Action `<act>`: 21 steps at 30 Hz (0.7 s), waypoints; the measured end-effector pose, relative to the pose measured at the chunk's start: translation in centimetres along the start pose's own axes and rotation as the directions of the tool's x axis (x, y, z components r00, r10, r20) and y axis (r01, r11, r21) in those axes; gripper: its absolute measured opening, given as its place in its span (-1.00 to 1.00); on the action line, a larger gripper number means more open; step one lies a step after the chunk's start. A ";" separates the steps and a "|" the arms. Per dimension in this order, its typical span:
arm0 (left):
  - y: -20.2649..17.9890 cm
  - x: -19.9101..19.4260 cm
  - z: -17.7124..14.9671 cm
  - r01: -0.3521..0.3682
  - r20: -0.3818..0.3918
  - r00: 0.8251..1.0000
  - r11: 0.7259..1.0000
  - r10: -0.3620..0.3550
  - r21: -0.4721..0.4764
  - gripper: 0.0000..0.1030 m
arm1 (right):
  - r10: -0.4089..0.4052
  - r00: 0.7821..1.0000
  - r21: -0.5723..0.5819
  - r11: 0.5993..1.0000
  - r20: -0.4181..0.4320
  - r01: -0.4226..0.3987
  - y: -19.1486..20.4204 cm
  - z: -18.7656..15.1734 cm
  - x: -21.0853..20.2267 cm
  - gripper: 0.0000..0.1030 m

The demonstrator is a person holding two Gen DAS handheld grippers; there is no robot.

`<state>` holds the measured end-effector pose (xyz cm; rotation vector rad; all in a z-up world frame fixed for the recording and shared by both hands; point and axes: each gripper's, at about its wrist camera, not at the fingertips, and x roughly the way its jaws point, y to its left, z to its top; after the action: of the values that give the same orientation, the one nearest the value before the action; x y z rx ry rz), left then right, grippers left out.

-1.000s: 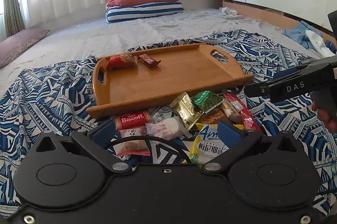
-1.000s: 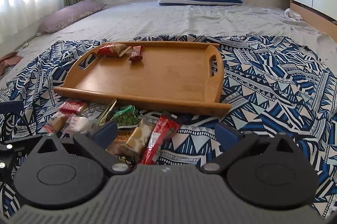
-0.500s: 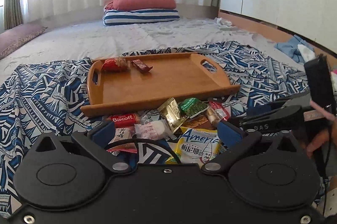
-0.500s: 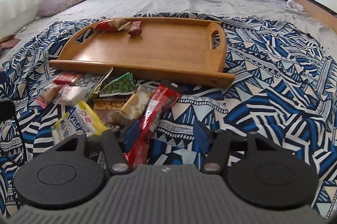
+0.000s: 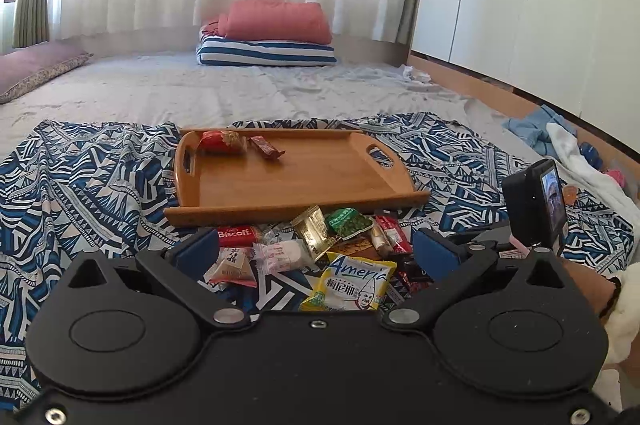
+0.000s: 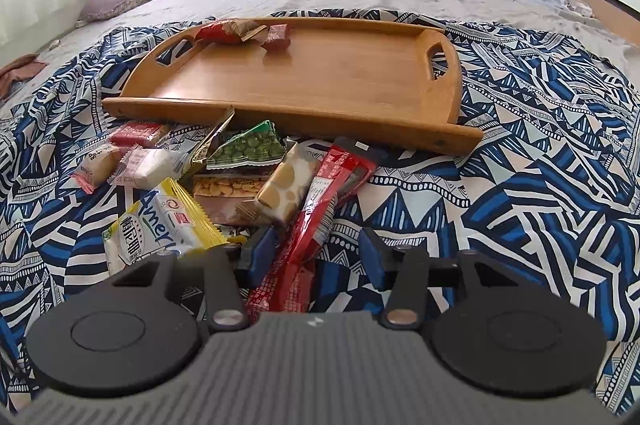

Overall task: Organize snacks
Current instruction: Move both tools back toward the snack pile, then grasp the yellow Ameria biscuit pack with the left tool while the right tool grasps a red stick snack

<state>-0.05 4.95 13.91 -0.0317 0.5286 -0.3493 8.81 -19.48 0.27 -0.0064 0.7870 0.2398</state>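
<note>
A wooden tray [image 5: 320, 185] [image 6: 340, 93] lies on a blue patterned cloth and holds two red snack packets [image 5: 222, 142] [image 6: 276, 37] at its far left. A pile of snacks [image 5: 320, 245] [image 6: 224, 169] lies in front of the tray. My left gripper [image 5: 316, 253] is open and empty, held above the pile. My right gripper [image 6: 316, 253] is open, its jaws partly narrowed on either side of a long red packet [image 6: 316, 221] at the pile's right edge. The right gripper also shows at the right of the left wrist view [image 5: 532, 209].
The cloth [image 6: 540, 165] is spread on a grey bed. A striped pillow with a red one on top [image 5: 268, 41] lies at the far end. A purple pillow [image 5: 36, 65] is at far left. Clothes [image 5: 568, 145] lie at the right by a white cupboard.
My right gripper has moved down and forward to the long red packet and its jaws have narrowed. My left gripper has pulled back and risen, so the tray looks smaller.
</note>
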 end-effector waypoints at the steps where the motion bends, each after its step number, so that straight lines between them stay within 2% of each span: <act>1: -0.1 -0.4 -0.1 -0.001 -0.002 1.000 1.000 0.001 0.006 1.00 | -0.002 1.000 -0.001 1.000 0.001 0.002 0.0 0.0 0.0 0.22; 10: -1.7 -2.5 -1.3 0.026 -0.024 0.999 0.999 -0.025 0.042 1.00 | 0.003 1.000 0.010 1.000 0.006 -0.003 -0.1 -0.2 -0.3 0.24; 18: -3.2 1.5 -2.1 0.004 -0.087 0.996 0.990 0.009 0.144 1.00 | -0.008 1.000 0.017 1.000 0.017 0.007 -0.1 -0.4 -0.1 0.22; 21: -3.3 3.2 -2.0 0.023 -0.109 0.994 0.989 -0.007 0.148 1.00 | -0.038 0.999 -0.008 0.999 0.024 0.039 0.3 -0.5 0.0 0.10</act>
<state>0.47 0.89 11.04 0.1287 0.6084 -0.4062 8.40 -19.19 -0.02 -0.0268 0.7613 0.2065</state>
